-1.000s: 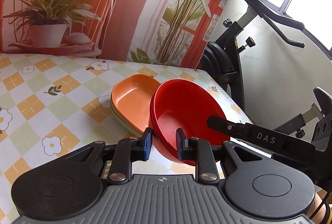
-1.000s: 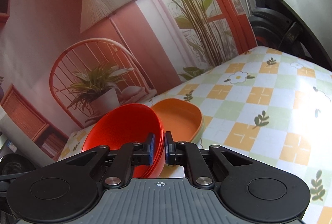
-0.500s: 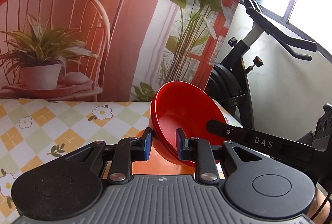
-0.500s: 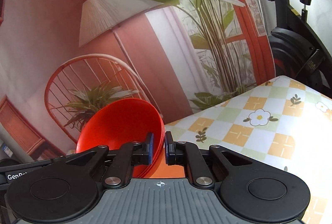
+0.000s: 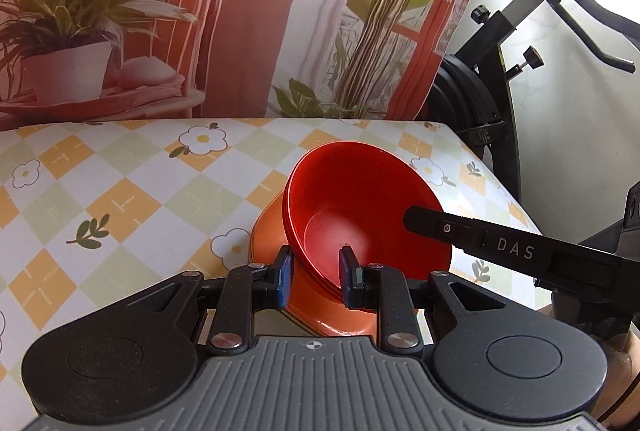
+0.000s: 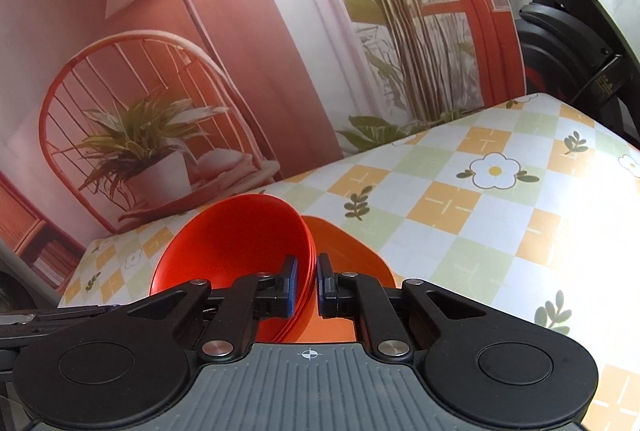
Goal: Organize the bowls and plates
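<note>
Two grippers are on the same stack of red bowls (image 5: 360, 215): the left gripper (image 5: 314, 271) pinches its near rim, the right gripper (image 6: 306, 281) is clamped on the opposite rim. The stack tilts over the orange dish (image 5: 276, 235) on the checked tablecloth (image 5: 132, 199). Looks like nesting time, so next up is lowering it level, then letting go.

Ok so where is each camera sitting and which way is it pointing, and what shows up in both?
Left wrist: on the left gripper, looking forward over the checked table toward the exercise bike; its jaws straddle the red bowls' rim, and the right gripper's finger reaches in.
Right wrist: on the right gripper, facing the printed backdrop; its jaws pinch the red bowls' rim.
Shared: red bowls, orange dish, table, backdrop, bike.
</note>
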`<state>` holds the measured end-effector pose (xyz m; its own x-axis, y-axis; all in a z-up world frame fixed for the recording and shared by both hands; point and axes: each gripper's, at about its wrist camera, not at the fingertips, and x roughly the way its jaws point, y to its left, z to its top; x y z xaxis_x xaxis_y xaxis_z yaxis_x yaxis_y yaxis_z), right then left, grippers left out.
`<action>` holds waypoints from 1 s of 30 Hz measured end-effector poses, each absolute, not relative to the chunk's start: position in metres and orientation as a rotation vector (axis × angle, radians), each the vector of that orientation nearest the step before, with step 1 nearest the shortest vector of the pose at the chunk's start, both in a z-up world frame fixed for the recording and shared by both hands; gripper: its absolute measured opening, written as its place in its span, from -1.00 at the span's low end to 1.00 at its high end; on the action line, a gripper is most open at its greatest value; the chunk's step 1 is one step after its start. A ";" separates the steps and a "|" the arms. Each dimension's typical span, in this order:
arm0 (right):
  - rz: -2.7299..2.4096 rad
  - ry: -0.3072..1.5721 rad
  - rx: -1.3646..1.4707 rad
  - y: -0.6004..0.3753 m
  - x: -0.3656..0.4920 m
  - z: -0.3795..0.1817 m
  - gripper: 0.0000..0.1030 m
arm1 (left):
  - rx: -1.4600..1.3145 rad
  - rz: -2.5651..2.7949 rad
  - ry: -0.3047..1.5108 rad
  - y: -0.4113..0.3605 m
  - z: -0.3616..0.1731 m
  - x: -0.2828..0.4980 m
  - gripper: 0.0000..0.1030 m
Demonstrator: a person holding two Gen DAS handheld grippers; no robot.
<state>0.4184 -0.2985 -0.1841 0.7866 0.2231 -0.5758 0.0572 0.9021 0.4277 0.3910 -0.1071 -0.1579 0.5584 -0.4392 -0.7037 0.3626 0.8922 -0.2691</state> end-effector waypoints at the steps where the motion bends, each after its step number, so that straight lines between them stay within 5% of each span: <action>1: 0.091 0.672 0.445 -0.298 0.419 -0.187 -0.83 | -0.094 -0.473 0.862 -0.107 -0.161 0.392 -0.50; 20: 0.070 0.709 0.414 -0.297 0.418 -0.204 -0.78 | 0.026 -0.455 0.861 -0.119 -0.169 0.385 -0.48; 30: 0.056 0.666 0.338 -0.293 0.402 -0.176 -0.57 | 0.112 -0.431 0.762 -0.119 -0.141 0.363 0.05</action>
<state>0.4020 -0.2934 -0.1762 0.7870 0.1582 -0.5963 0.0566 0.9440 0.3250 0.3629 -0.1193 -0.1407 0.6409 -0.3372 -0.6896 0.4171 0.9071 -0.0558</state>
